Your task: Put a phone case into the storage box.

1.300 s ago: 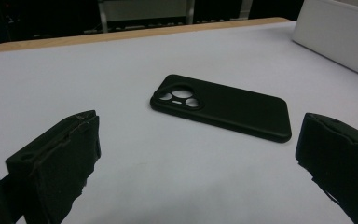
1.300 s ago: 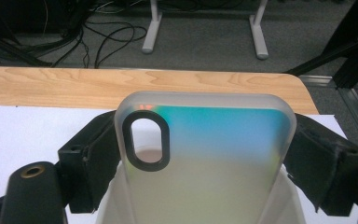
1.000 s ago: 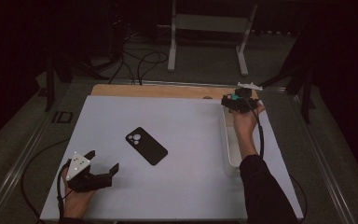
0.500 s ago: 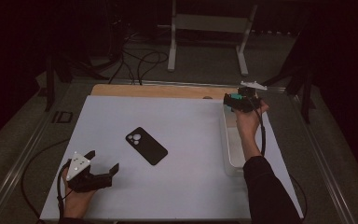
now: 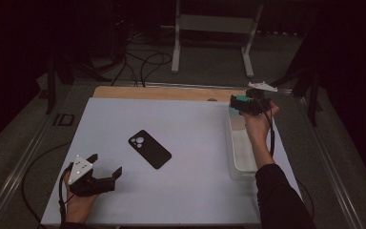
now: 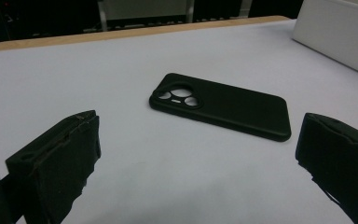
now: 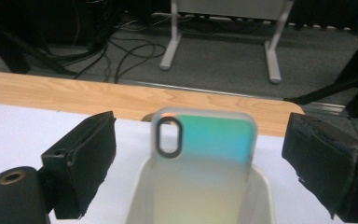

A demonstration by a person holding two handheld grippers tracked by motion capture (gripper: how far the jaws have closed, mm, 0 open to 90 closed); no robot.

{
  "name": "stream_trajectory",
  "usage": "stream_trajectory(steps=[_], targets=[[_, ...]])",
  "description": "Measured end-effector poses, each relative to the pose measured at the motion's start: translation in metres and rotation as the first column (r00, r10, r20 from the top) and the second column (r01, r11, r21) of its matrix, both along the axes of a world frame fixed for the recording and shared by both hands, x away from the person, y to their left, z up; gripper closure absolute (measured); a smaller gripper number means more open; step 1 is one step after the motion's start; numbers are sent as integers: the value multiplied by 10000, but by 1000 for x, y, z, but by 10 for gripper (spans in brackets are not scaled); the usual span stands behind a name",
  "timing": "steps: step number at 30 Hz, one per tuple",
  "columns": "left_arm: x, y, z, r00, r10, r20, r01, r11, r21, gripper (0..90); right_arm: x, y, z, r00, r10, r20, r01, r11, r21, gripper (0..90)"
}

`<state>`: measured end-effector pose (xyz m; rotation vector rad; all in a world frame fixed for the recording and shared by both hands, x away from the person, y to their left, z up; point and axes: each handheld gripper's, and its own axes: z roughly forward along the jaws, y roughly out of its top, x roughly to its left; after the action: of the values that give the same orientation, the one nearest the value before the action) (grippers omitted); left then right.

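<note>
My right gripper (image 5: 238,104) hovers, fingers wide, over an iridescent phone case (image 7: 204,161) leaning in the white plastic bin (image 5: 237,164); I judge closing on it comes next, while my left gripper (image 5: 106,168), also wide, faces a black phone case (image 5: 149,149) on the desk (image 5: 195,157).

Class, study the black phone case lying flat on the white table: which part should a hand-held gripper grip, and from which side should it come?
Grip the black phone case across its two long edges near mid-length, coming from above. It lies flat with nothing touching it, so probably only those narrow sides offer purchase. The open left hand-held gripper sits nearest.
</note>
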<state>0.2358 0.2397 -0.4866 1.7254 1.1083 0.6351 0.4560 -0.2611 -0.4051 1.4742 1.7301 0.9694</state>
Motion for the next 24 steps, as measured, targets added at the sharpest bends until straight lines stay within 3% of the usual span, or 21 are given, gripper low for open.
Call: stream_trajectory(steps=[11,13,15,17,21,24], targets=[[1,-1,0,10000,-14,-35,14,10000,27,4,-26,11,8,9911,1328,-42,-1327,9911,127,97],[1,-2,-1,10000,-12,-44,12,10000,24,4,-36,15,11,9842,1769,8,-1769,9841,134,96],[2,-2,-1,10000,-24,-48,24,10000,42,4,-37,16,12,9829,1844,20,-1844,9828,145,96],[2,-2,-1,10000,-28,-65,28,10000,70,4,-48,19,14,9746,2236,97,-2238,9744,231,97],[2,-2,-1,10000,-32,-49,32,10000,46,4,-58,21,15,9686,2482,168,-2485,9684,216,97],[5,-4,0,10000,-62,-63,62,10000,13,4,-71,26,15,9593,2814,231,-2815,9596,23,97]])
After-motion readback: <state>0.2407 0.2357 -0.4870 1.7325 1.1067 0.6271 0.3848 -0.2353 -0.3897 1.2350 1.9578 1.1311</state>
